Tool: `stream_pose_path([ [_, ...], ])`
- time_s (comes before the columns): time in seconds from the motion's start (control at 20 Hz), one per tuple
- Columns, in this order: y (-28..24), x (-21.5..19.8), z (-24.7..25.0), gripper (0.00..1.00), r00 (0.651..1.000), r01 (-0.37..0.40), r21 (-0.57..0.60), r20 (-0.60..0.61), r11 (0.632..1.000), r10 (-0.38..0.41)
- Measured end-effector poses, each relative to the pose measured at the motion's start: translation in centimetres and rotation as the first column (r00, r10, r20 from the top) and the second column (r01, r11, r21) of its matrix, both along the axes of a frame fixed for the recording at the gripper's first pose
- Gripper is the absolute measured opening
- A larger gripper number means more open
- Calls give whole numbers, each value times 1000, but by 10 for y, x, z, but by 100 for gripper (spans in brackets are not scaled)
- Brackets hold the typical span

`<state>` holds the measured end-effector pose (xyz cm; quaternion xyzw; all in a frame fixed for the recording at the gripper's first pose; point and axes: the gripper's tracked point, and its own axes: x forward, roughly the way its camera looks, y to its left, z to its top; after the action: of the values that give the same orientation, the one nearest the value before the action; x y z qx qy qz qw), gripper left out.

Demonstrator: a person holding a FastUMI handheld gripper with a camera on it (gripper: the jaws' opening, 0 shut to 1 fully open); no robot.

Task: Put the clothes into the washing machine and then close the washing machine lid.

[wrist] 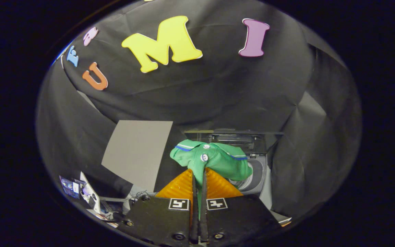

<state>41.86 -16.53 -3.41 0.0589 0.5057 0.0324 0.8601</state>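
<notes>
- Small clutter (pixel 81 192) is lying low to the left of the fingers: packets or cards, too blurred to identify.
- A grey board (pixel 137 154) is leaning against the booth wall, beyond the fingers and to their left.
- The gripper (pixel 199 180) is pinching a green shirt (pixel 214 159) with white buttons; both fingers are pressing together on a fold of cloth, with only a thin strip of fabric between them.
- The shirt is bunching up just ahead of the fingertips and hanging in front of the washing machine (pixel 259 175), partly hiding its round opening.
- The machine is sitting beyond the fingers and to their right; its lid (pixel 238 137) is standing open behind the shirt.
- Judgement: the carry is under way, and the shirt is not yet inside the drum.
- Risk: the grip is holding one fold only, so the cloth could be slipping free on a quick move.
- Risk: loose cloth could be draping over the rim on release, then jamming the lid.
- Risk: the shirt is blocking sight of the opening, so aim may be drifting.
</notes>
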Motion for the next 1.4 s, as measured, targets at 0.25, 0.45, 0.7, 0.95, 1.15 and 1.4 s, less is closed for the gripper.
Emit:
stream_pose_path([
  [0.25, -22, 5, -49, 6, 999, -1, 32, -47, 999, 3],
  [0.45, -36, 8, -85, 6, 998, 9, 20, -66, 1000, -8],
  [0.7, -47, 12, -134, 6, 997, -3, 14, -74, 1000, 4],
  [0.95, -55, 20, -177, 6, 998, -50, -35, -35, 998, 49],
  [1.15, -60, 23, -217, 6, 999, -42, -50, -26, 998, 41],
  [1.4, -63, 26, -259, 6, 999, -39, -51, -37, 998, 37],
])
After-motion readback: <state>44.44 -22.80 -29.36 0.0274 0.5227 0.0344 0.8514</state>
